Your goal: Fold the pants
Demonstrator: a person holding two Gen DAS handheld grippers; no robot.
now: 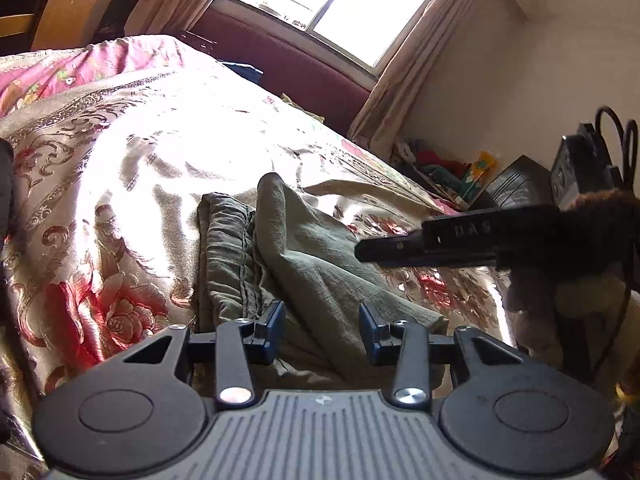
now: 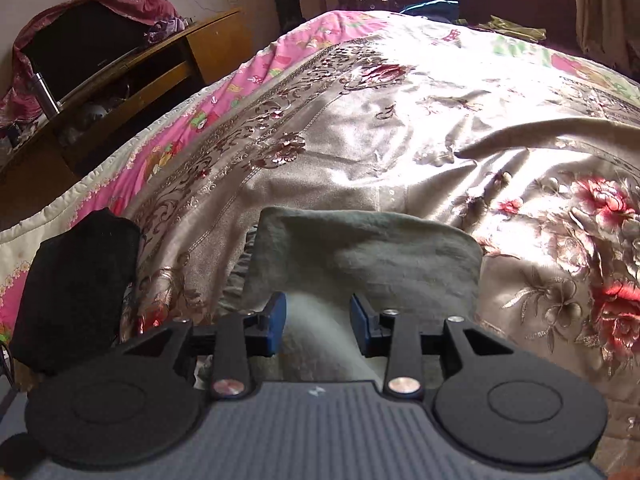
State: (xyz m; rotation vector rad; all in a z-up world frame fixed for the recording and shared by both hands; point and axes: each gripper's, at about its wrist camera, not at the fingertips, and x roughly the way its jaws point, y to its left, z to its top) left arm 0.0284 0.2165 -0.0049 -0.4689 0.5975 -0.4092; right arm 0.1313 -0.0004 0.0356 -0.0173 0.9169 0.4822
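Left wrist: pants (image 1: 304,264) on floral bedspread (image 1: 120,184) below window (image 1: 340,4).

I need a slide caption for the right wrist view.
Open right gripper over green pants, partly folded on a floral bedspread.

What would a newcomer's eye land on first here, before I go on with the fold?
Likely the sunlit satin floral bedspread, blown out white at its center. Next, the olive-green pants, already folded over into a rumpled bundle in the foreground, with the open left gripper and open right gripper poised just over them.
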